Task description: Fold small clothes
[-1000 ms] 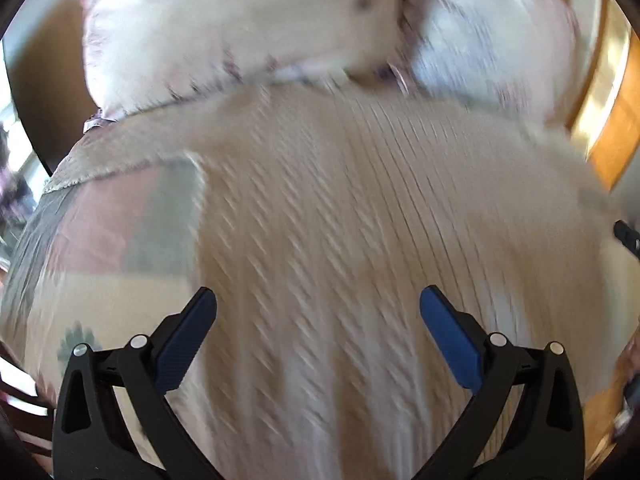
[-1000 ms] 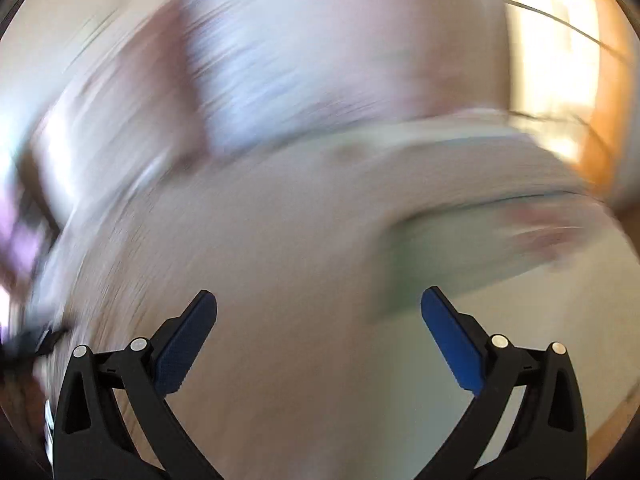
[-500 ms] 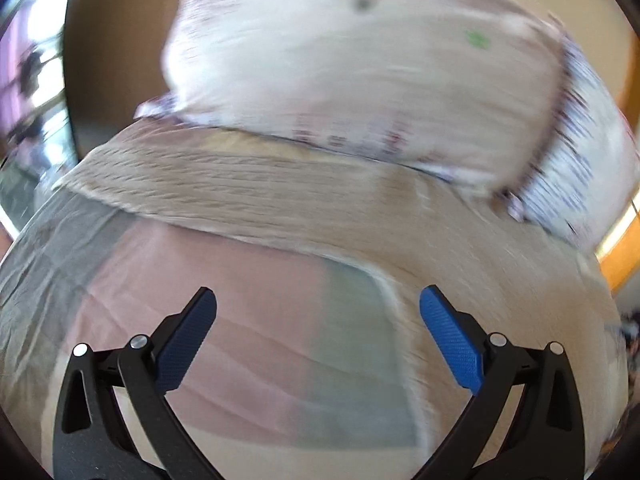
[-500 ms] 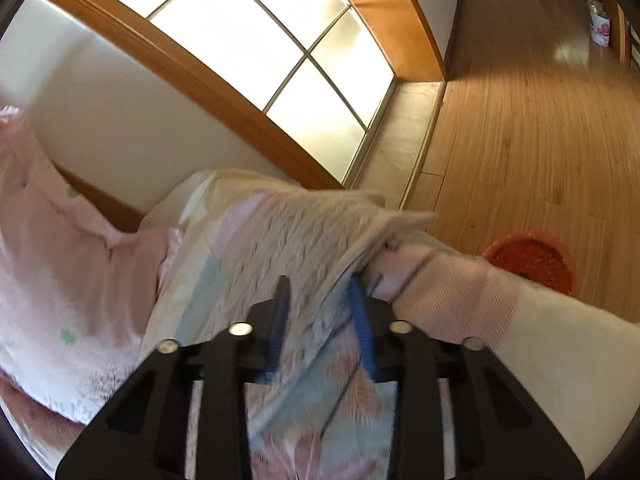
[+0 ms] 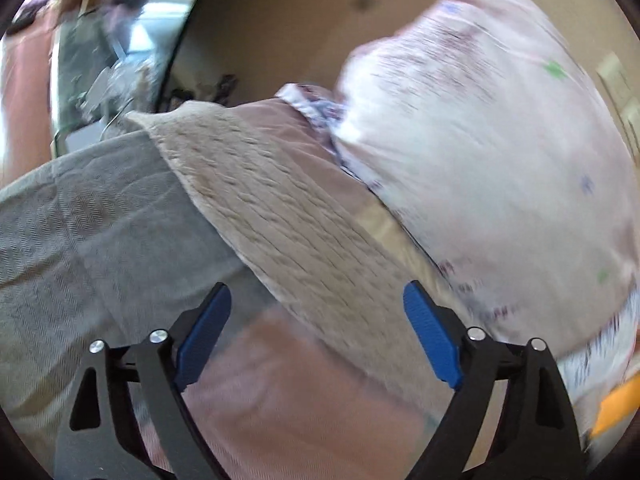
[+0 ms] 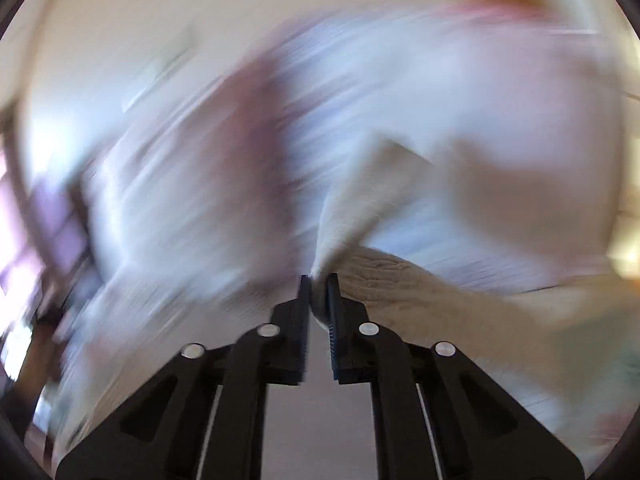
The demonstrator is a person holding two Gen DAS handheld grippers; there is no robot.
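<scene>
a plain tan wall (image 5: 280,28) fills the 12 o'clock area of the left wrist view. at 10 o'clock a bright window (image 5: 132,40) shows blurred clutter. a strip of orange wood (image 5: 616,408) sits at 4 o'clock. the right wrist view is badly smeared: a cream wall (image 6: 160,12) at 11 o'clock, daylight at 9 o'clock.

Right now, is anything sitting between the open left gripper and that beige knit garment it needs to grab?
Nothing visible blocks it. The left gripper is open, and the beige knit garment lies straight ahead on the bedspread. The floral pillow sits beyond and to one side. The right gripper already pinches an edge.
</scene>
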